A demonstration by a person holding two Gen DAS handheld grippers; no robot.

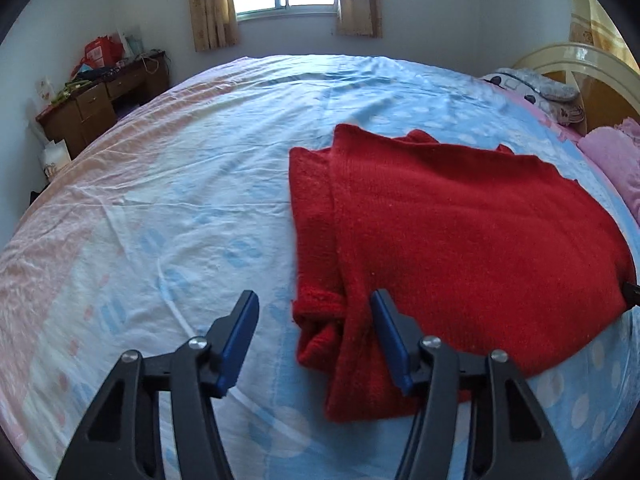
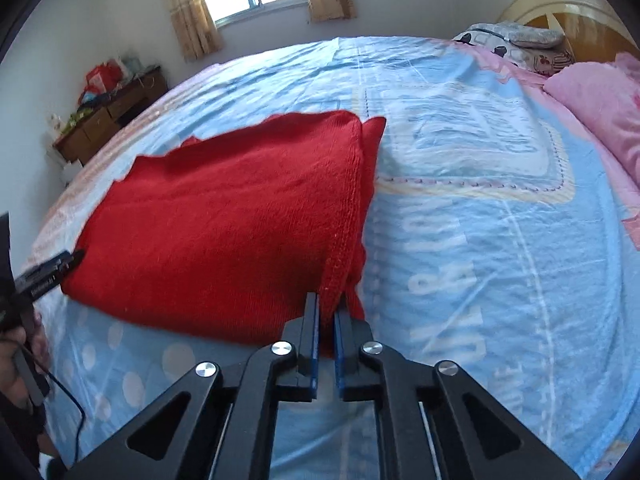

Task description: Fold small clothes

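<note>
Left wrist view: left gripper point(image 1: 314, 312) hovering half open over the near left corner of the red sweater point(image 1: 460, 240), pads clear of the knit, gripping nothing. Sweater lying folded on the blue bedsheet point(image 1: 192, 208). Right gripper point(image 2: 327, 312) pinching tight on sweater's near right corner.

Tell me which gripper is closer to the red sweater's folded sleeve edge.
Right. The right gripper has its jaws shut on the red sweater at that edge; the left gripper straddles the opposite corner, jaws open.
</note>
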